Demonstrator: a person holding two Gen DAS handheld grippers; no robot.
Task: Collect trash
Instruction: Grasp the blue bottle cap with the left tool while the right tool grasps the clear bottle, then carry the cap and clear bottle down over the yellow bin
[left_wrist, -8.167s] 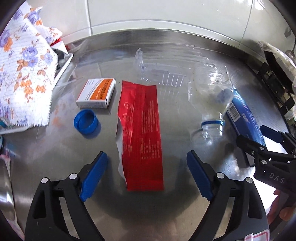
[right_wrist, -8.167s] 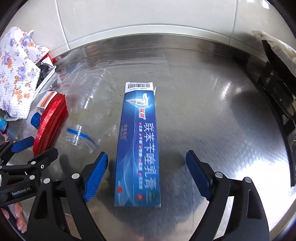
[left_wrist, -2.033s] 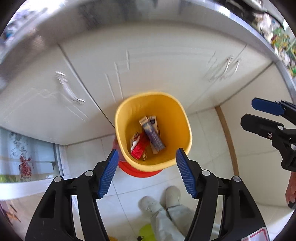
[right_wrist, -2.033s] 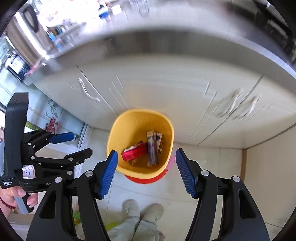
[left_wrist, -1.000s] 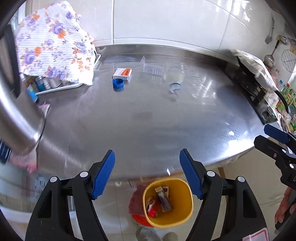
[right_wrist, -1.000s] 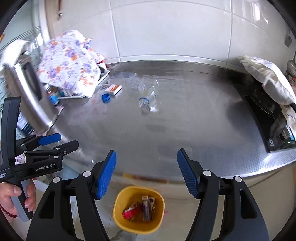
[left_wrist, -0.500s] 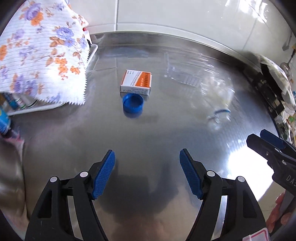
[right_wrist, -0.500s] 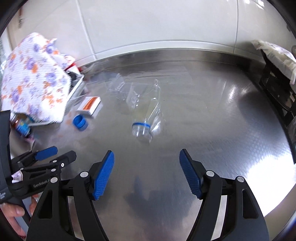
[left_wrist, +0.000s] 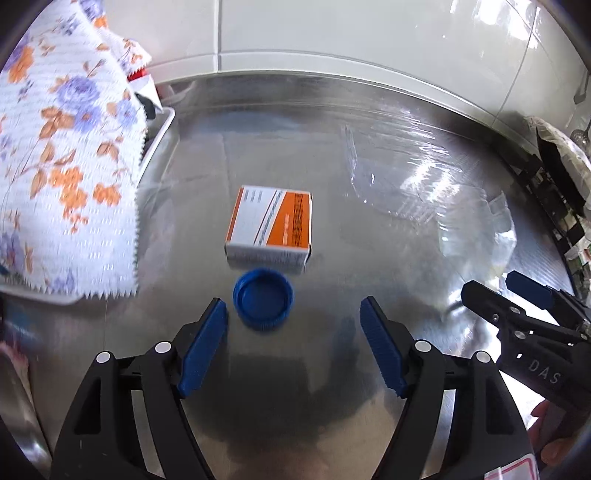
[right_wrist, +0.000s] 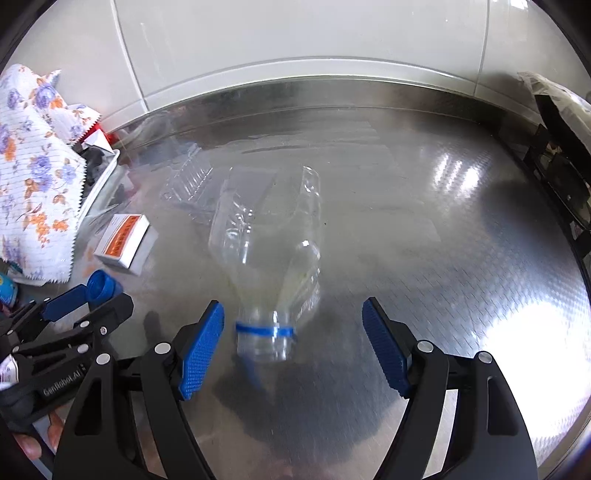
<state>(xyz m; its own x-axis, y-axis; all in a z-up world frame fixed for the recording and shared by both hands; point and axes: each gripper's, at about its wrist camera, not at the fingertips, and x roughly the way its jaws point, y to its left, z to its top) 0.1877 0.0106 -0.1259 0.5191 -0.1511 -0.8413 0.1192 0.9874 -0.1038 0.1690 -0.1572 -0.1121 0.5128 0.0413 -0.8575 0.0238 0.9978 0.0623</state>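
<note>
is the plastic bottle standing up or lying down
Lying down: the bottle rests on its side on the counter, its uncapped neck pointing toward the right claw.

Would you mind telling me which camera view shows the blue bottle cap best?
The left wrist view: the blue bottle cap lies whole and close, open side up, just ahead of the open left tool. In the right wrist view the cap sits small at the left edge, partly hidden behind the left tool.

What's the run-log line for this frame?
left gripper: open, over blue cap | right gripper: open, at clear bottle neck | orange box: on counter
</note>
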